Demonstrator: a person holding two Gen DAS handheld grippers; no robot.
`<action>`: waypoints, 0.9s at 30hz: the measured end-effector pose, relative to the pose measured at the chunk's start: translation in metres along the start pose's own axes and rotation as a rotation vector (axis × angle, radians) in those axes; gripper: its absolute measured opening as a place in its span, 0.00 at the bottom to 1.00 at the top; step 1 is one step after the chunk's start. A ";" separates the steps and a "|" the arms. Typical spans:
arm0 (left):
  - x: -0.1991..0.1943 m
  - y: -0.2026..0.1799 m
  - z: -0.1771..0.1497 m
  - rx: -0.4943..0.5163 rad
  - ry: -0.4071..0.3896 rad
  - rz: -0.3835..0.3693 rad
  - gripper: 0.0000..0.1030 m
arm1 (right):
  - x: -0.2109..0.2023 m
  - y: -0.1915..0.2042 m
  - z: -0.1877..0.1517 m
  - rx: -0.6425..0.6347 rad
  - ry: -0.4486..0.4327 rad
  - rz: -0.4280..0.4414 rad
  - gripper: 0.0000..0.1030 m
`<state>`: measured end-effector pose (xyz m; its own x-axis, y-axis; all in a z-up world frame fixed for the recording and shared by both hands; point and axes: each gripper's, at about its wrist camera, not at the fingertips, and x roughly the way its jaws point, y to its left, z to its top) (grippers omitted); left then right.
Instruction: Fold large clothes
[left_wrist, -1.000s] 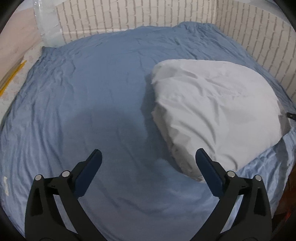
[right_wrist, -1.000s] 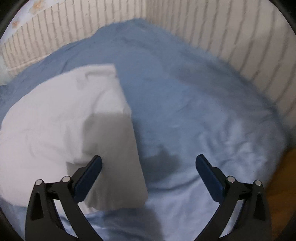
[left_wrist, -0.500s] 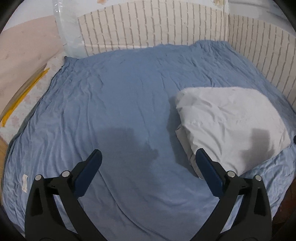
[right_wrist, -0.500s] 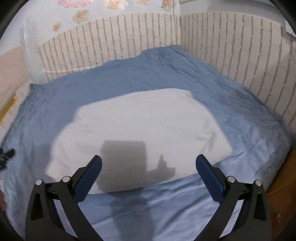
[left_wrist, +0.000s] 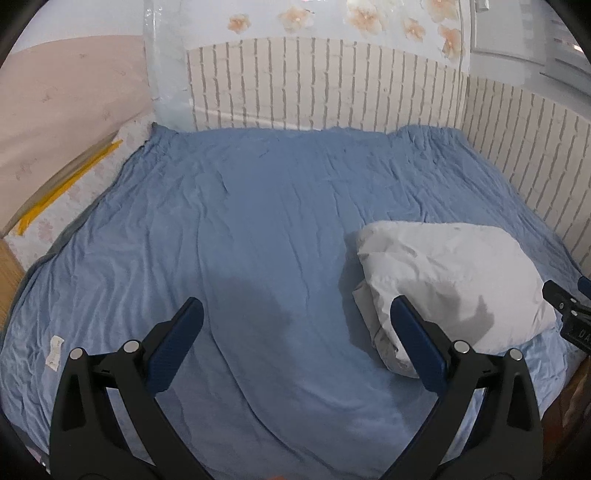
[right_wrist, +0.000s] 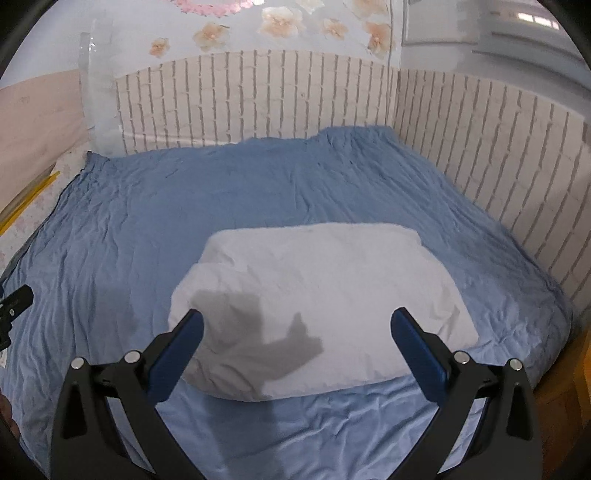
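White garment (right_wrist: 317, 299): folded into a thick, rumpled, roughly rectangular bundle, lying flat on the blue sheet (right_wrist: 184, 206) near the bed's right front edge.

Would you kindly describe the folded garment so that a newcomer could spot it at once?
A blue sheet covers the bed beside the brick-patterned wall panels. Toward its near right side lies the folded white garment, the only pale bundle on the blue.

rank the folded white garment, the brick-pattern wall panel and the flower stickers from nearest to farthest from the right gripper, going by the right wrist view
1. Folded white garment: on the blue sheet, just ahead of the open right gripper.
2. Brick-pattern wall panel: behind the bed's far edge.
3. Flower stickers: higher on the wall, above the panel.
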<state>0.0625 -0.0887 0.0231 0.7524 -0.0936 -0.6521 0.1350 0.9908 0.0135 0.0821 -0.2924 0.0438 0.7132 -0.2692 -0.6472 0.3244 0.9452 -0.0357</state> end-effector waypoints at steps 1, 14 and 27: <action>-0.003 0.001 0.001 0.000 -0.004 0.001 0.97 | -0.004 0.003 0.001 -0.003 -0.008 0.006 0.98; -0.022 -0.001 -0.002 0.014 -0.047 0.008 0.97 | -0.014 0.007 0.008 -0.007 -0.030 0.004 0.98; -0.024 0.000 -0.004 0.003 -0.051 -0.001 0.97 | -0.013 0.000 0.009 -0.001 -0.020 0.001 0.98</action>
<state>0.0422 -0.0859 0.0355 0.7844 -0.0991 -0.6123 0.1372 0.9904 0.0154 0.0783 -0.2902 0.0591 0.7259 -0.2723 -0.6317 0.3231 0.9457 -0.0364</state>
